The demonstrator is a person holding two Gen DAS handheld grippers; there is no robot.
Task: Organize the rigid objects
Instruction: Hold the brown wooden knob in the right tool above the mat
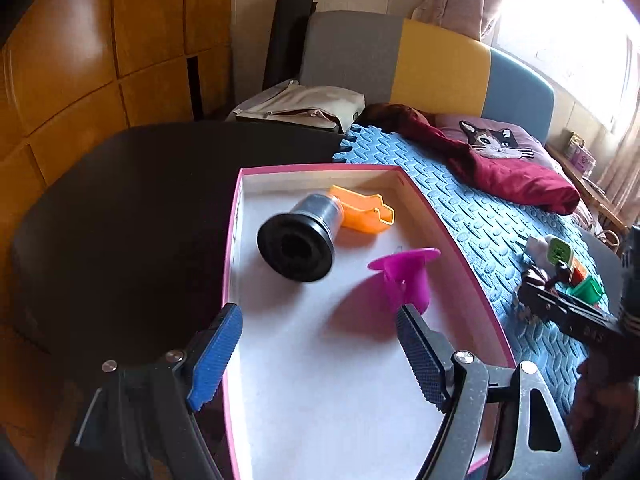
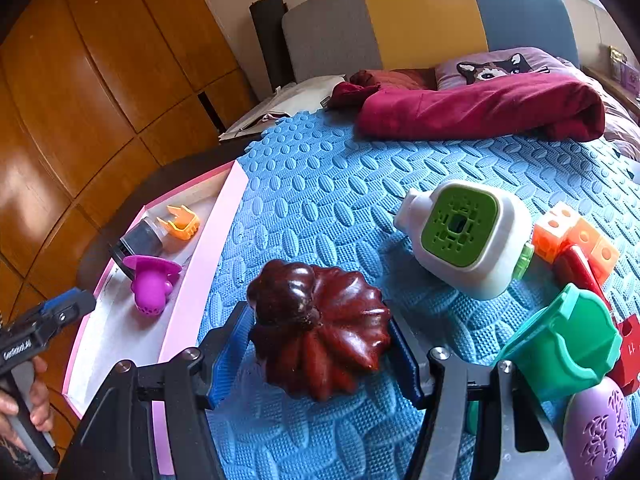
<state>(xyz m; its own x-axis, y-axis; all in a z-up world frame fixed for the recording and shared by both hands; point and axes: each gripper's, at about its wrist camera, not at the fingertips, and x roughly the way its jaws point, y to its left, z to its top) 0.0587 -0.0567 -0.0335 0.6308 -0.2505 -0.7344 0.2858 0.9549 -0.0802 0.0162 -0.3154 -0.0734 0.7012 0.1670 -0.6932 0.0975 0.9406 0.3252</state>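
From the left wrist view we see our left gripper (image 1: 320,328) released above the pink box (image 1: 472,276), nothing between its blue pads; inside lie a black-capped cylinder (image 1: 300,236), an orange piece (image 1: 362,214) and a magenta funnel (image 1: 404,276). Only the right wrist view shows our right gripper (image 2: 320,340) grasping the dark red pumpkin (image 2: 320,324) at lower centre on the blue mat (image 2: 340,184), with the white-and-green device (image 2: 464,236) at right
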